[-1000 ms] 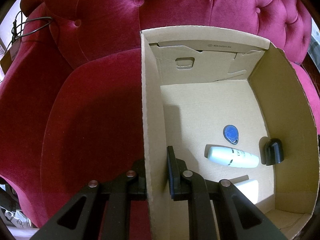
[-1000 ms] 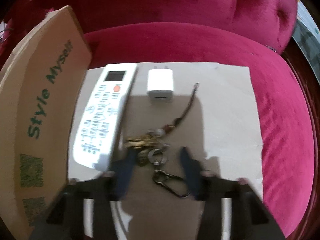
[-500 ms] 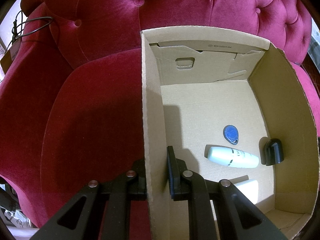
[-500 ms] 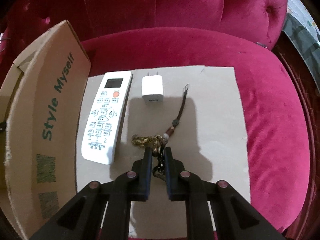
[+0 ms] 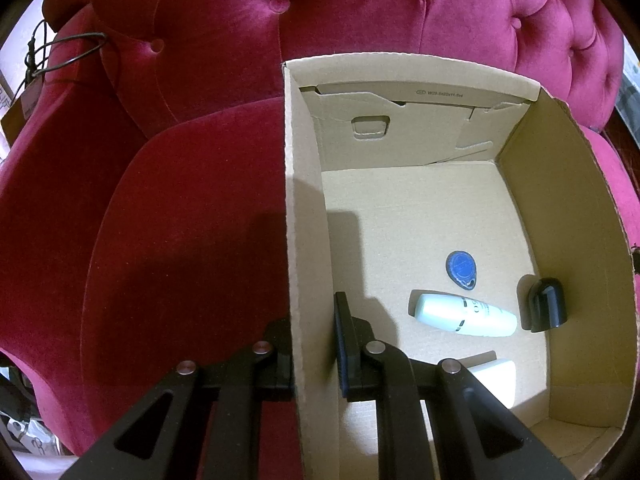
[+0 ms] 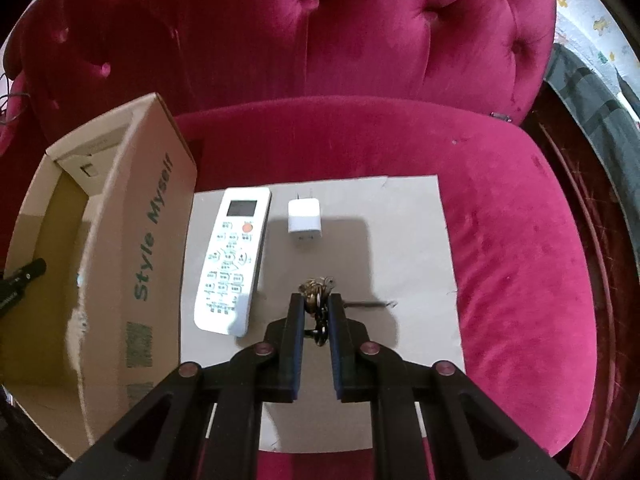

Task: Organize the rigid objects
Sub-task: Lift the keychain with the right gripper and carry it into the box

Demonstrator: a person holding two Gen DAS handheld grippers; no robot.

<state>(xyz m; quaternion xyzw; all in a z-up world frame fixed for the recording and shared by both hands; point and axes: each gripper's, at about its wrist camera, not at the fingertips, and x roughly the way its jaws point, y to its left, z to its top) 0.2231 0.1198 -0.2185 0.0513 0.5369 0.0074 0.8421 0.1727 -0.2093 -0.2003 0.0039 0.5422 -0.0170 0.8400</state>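
Pinching the left wall of the cardboard box [image 5: 308, 240] with our left gripper [image 5: 312, 344] — jaws clamped on it, we reckon to keep the box steady on the red sofa [image 5: 160, 220]. Our right gripper [image 6: 316, 312] is clenched on the bunch of keys [image 6: 316, 292], which hangs between the pads, above the paper sheet [image 6: 400, 248]. Remote [image 6: 232, 260] and charger [image 6: 304, 220] lie beyond the tips — box just left of them.
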